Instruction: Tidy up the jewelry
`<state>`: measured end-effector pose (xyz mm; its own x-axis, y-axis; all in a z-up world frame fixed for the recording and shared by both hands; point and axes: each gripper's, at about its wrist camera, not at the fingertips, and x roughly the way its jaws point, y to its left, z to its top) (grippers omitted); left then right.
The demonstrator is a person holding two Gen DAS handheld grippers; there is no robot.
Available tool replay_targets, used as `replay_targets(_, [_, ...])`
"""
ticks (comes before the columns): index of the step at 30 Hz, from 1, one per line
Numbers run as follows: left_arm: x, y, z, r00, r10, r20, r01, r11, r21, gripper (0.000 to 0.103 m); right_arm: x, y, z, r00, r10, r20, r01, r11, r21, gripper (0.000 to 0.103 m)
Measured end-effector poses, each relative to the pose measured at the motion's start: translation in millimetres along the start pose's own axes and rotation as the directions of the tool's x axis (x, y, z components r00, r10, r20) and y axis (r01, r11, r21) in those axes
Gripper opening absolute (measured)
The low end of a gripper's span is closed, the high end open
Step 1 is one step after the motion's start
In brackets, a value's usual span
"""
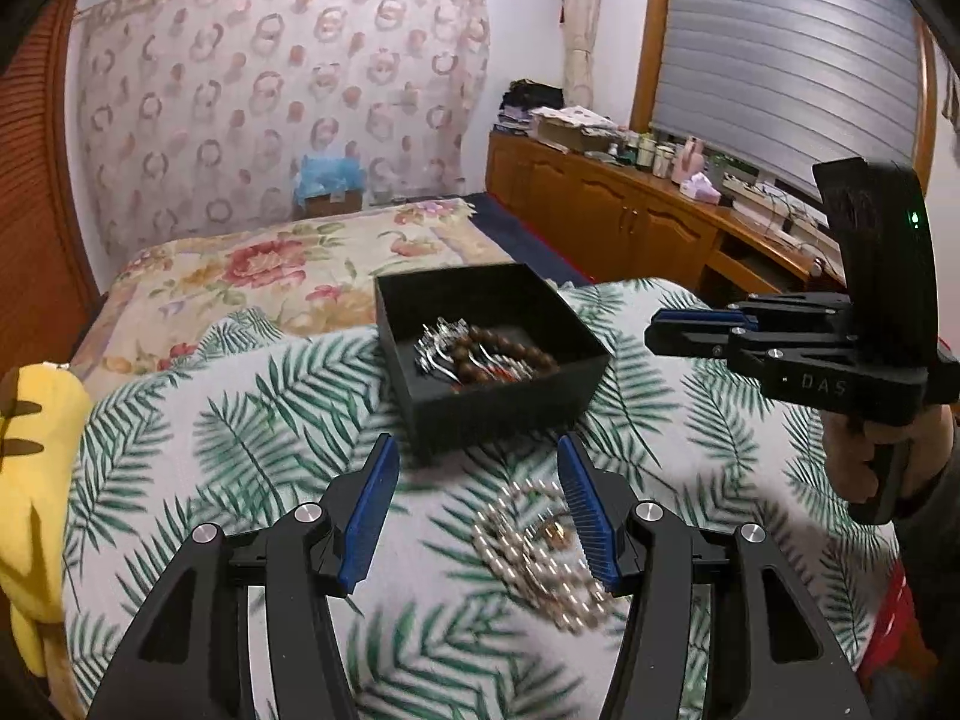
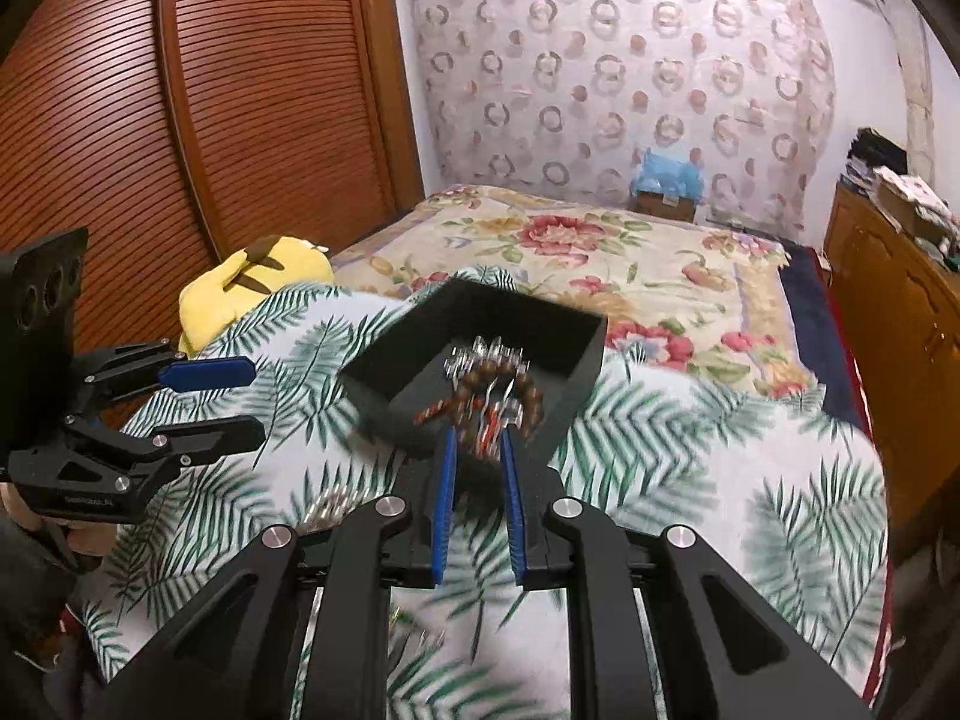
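A black open box (image 1: 510,399) stands on a palm-leaf cloth and holds brown bead bracelets (image 1: 510,354) and silver pieces (image 1: 441,342). A pearl-like bead necklace (image 1: 534,546) lies on the cloth between the fingers of my open left gripper (image 1: 477,462), nearer its right finger. My right gripper (image 2: 478,438) hovers at the box's (image 2: 576,354) near edge, its jaws a narrow gap apart with nothing clearly held; the bracelets (image 2: 498,390) lie just beyond its tips. It also shows in the left wrist view (image 1: 690,330), to the right of the box.
A yellow plush toy (image 1: 30,480) sits at the cloth's left edge. A floral bedspread (image 1: 288,264) lies behind the box. A wooden cabinet (image 1: 630,222) with clutter runs along the right. A slatted wooden wardrobe (image 2: 180,120) stands on the left.
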<state>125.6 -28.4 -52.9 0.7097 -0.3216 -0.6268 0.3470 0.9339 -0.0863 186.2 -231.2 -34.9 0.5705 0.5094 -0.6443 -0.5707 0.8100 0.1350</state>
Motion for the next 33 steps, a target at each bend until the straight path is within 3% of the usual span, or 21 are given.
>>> replay_targets(5, [-8.4, -12.2, -17.6, 1.000, -0.004, -0.011, 0.005, 1.000, 0.011, 0.053, -10.9, 11.0, -29.0, 1.000, 0.005, -0.017, -0.004, 1.000, 0.010, 0.017])
replay_targets(8, [-14.1, -17.4, -26.1, 1.000, 0.000, -0.010, 0.000, 1.000, 0.009, 0.063, -15.1, 18.2, -44.8, 0.999, 0.015, -0.032, -0.014, 1.000, 0.013, 0.017])
replay_targets(10, [-18.2, -20.7, -32.0, 1.000, 0.005, -0.012, -0.005, 1.000, 0.010, 0.063, -16.3, 24.3, -54.4, 0.999, 0.026, -0.046, -0.026, 1.000, 0.009, 0.017])
replay_targets(12, [-20.6, -22.1, -36.9, 1.000, 0.013, -0.013, -0.013, 1.000, 0.005, 0.074, -16.6, 28.8, -64.8, 0.997, 0.032, -0.068, -0.032, 0.999, 0.002, 0.017])
replay_targets(14, [-23.3, -23.6, -42.3, 1.000, 0.012, -0.013, -0.012, 1.000, -0.001, 0.078, -16.0, 32.2, -74.5, 0.995, 0.043, -0.090, -0.043, 0.999, 0.006, 0.017])
replay_targets(18, [-24.2, -24.1, -50.6, 0.999, 0.027, -0.021, -0.027, 1.000, -0.010, 0.090, -13.2, 44.3, -90.9, 0.990, 0.065, -0.124, -0.068, 0.998, -0.019, 0.028])
replay_targets(25, [-20.4, -21.8, -57.2, 0.998, 0.041, -0.050, -0.042, 0.999, -0.031, 0.091, -1.1, 61.1, -108.0, 0.979, 0.052, -0.197, -0.073, 0.992, -0.099, 0.028])
replay_targets(29, [-15.8, -20.9, -58.5, 0.997, 0.039, -0.063, -0.042, 0.998, -0.040, 0.092, -1.2, 64.7, -108.9, 0.980, 0.010, -0.200, -0.039, 0.989, -0.142, 0.009])
replay_targets(33, [-12.7, -24.4, -59.4, 0.997, 0.017, -0.069, -0.019, 0.999, -0.034, 0.092, -5.0, 53.0, -109.6, 0.983, -0.039, -0.178, 0.016, 0.992, -0.124, 0.008])
